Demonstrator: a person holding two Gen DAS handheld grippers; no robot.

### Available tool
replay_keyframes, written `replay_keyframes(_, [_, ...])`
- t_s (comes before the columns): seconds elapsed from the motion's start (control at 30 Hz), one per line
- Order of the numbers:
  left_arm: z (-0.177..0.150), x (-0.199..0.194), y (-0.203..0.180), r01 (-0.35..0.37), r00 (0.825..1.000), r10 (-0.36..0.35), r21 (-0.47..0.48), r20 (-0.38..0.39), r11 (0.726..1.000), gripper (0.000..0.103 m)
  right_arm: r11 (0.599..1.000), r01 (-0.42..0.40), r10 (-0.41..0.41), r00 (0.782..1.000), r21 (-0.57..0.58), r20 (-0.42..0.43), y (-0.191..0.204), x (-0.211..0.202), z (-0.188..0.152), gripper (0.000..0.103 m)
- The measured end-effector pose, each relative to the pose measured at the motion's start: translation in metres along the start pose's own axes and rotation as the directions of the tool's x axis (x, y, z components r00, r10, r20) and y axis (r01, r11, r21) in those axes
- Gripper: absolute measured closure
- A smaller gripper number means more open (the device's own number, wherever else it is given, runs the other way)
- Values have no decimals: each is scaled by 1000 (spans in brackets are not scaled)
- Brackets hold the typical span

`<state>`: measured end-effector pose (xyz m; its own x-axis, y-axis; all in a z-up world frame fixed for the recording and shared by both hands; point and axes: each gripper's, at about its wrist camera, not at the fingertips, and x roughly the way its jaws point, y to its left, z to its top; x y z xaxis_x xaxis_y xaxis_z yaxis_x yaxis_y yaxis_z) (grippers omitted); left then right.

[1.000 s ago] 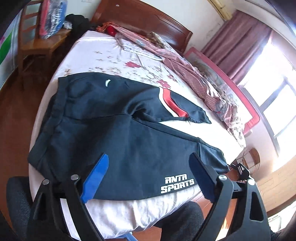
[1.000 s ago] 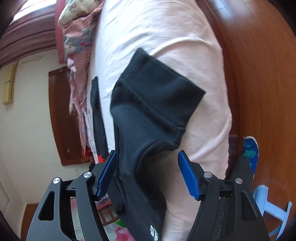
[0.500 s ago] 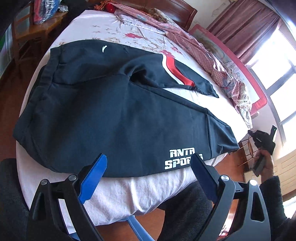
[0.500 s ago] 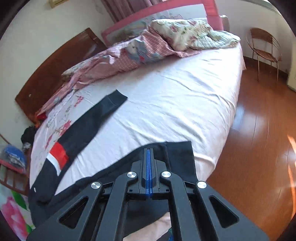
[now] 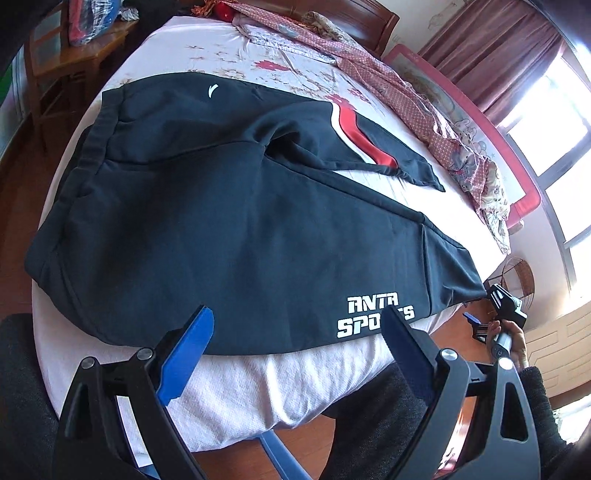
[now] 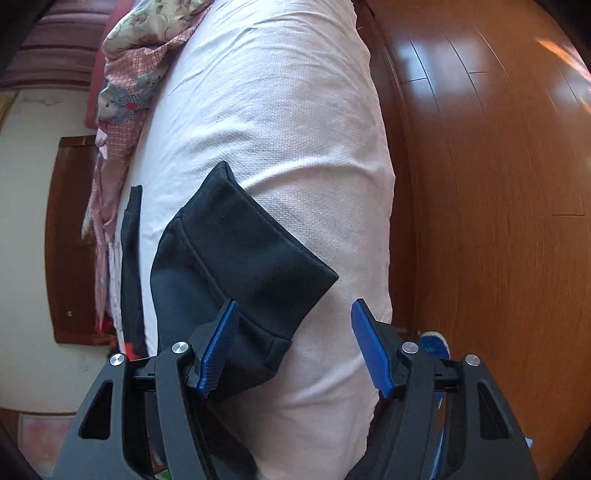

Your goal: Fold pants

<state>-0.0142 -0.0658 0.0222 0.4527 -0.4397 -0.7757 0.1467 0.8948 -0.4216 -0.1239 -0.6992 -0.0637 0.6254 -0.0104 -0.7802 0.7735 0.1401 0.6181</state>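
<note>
Dark navy pants (image 5: 229, 221) with a white "ANTA SPORTS" print lie spread on the bed; the far leg carries a red and white stripe (image 5: 358, 136). My left gripper (image 5: 295, 354) is open and empty, above the near hem at the bed's edge. In the right wrist view the near leg's cuff (image 6: 251, 258) hangs over the mattress edge. My right gripper (image 6: 295, 343) is open beside the cuff, its left pad close to the cloth. The right gripper also shows in the left wrist view (image 5: 495, 314), held in a hand off the bed's corner.
The bed (image 5: 229, 384) has a white sheet and a wooden headboard (image 5: 369, 18). A pink checked blanket (image 5: 424, 107) lies along the far side. A wooden chair (image 5: 66, 62) stands at left. Wooden floor (image 6: 498, 184) lies beyond the mattress edge. Curtained windows are at right.
My right gripper was shut half a second ago and is now open, turned back toward the cuff at the mattress edge. My left gripper has barely moved.
</note>
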Motion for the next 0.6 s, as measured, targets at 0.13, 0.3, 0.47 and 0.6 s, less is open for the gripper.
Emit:
replay_keyframes(0.13, [1,2,-1,-6,1000,6,1,-8,1000,11,999,-18,19,1000,-46,15,10,-2,0,71])
replay_keyframes(0.3, [2,7,4,-19,1000,19,-21,-25,1000,11,924,170,-115,978,-343,177,66,-37,0,95])
replay_keyframes(0.47, [4,6,8,-34,999,34,-38,-15,999,11,792,257,-37,926,-554,376,135,-79,1,95])
replay_keyframes(0.6, [9,2,13,-43,999,44,-58,7,997,11,790,288,-95,929,-541,357,131,-57,28,95])
